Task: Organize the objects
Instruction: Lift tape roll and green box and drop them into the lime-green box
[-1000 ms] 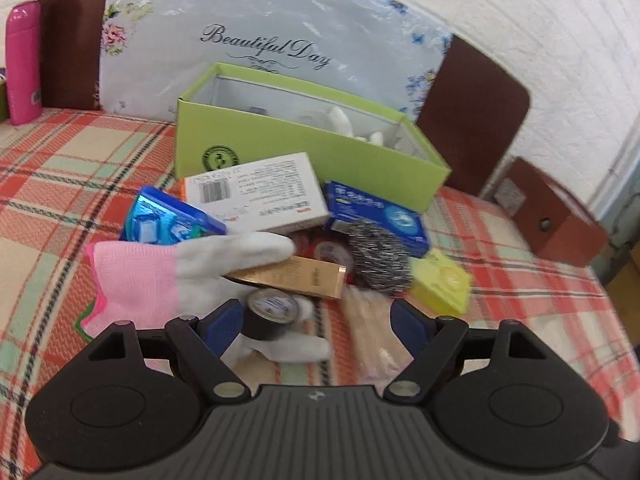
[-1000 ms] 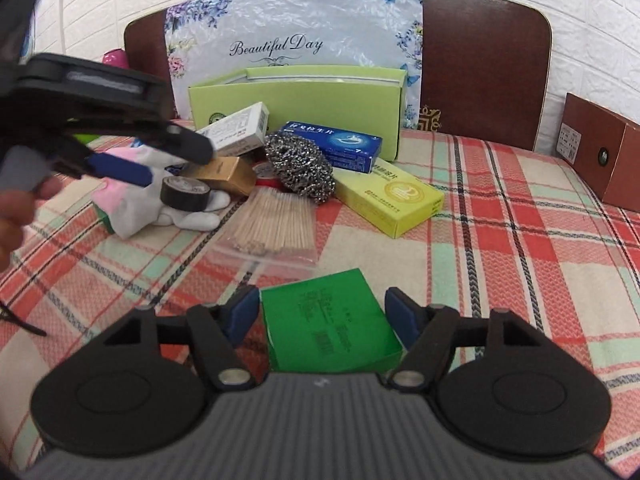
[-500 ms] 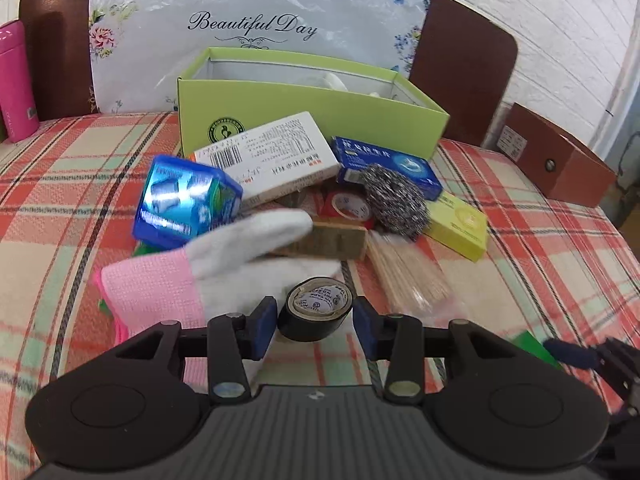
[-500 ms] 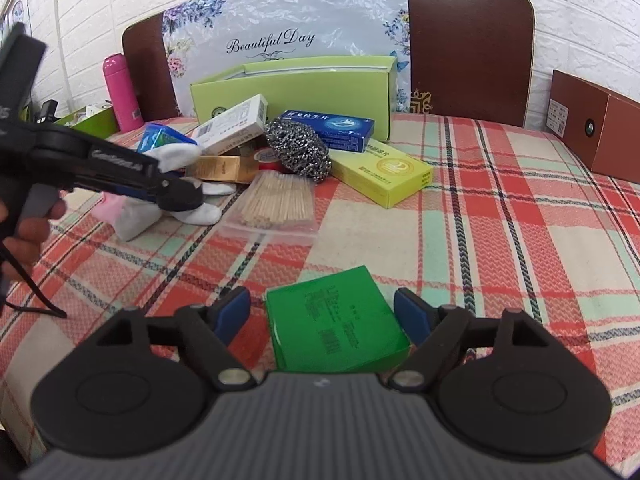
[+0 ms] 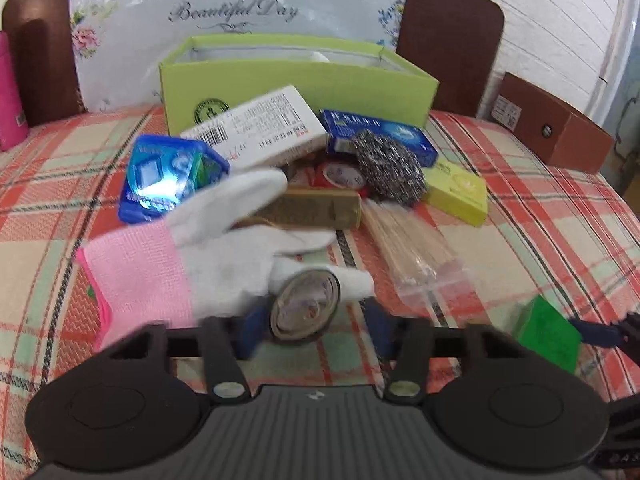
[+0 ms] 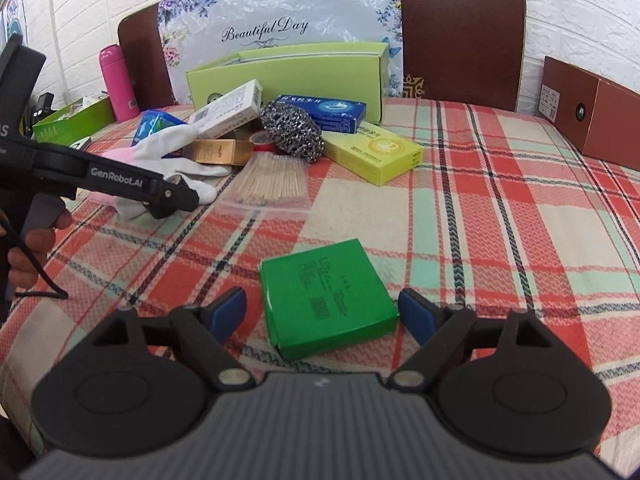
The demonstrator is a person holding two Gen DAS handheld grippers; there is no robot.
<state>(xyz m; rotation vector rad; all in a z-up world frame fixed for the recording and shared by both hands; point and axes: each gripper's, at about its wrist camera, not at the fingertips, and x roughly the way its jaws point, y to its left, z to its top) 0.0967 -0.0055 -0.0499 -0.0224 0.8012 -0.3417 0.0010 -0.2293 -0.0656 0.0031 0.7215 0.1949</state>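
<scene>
Left wrist view: left gripper (image 5: 314, 326), jaws just closing, around black tape roll (image 5: 306, 306) on white glove (image 5: 224, 256), near table's front edge.
Green box (image 6: 326, 300): light, stiff, take by its sides; right gripper (image 6: 322, 314) opening wide, empty. Roll: light, rigid, slick; pinch the rim.

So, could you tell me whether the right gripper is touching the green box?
Apart. The right wrist view shows the right gripper with a strip of tablecloth between each blue pad and the green box.
</scene>
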